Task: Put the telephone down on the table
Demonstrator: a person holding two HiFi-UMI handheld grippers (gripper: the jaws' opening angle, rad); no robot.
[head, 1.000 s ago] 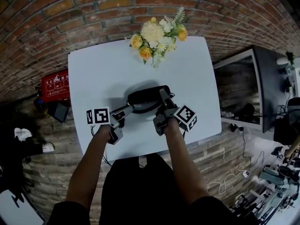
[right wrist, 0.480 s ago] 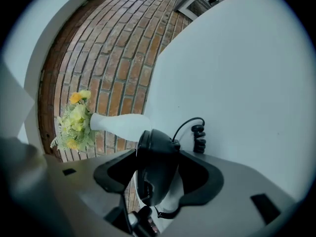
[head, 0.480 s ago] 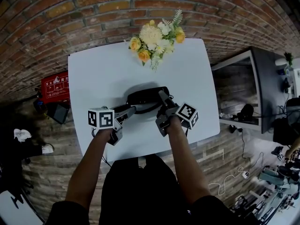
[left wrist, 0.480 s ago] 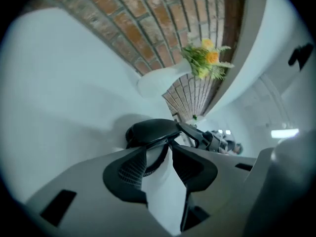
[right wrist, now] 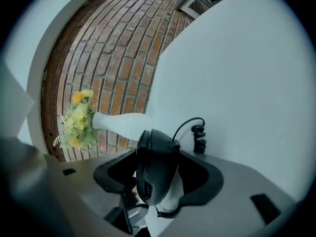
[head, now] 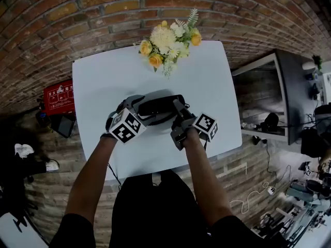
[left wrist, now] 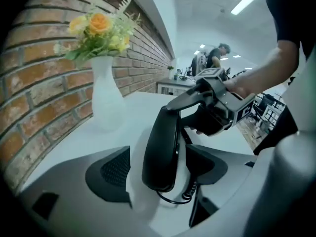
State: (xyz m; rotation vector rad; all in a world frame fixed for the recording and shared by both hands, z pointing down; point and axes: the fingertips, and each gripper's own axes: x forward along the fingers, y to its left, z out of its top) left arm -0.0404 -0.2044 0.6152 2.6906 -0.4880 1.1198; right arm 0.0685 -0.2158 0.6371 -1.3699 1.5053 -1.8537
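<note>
**Item: black handset, release onto table**

Black plastic telephone handset point(head: 158, 105) with coiled cord point(right wrist: 199, 138): over the middle of the white rectangular table point(head: 98, 76), near the bunch of yellow and white flowers point(head: 168, 40). Contact with the tabletop cannot be told.

Left gripper point(head: 137, 106): jaws have just been opening and stand wide apart, with the handset end between them unpressed.

Right gripper point(head: 179, 110): clamped on the other end.

Handling, as judged: lower the right end level, let go only once it has settled, and draw both grippers clear of the cord.
</note>
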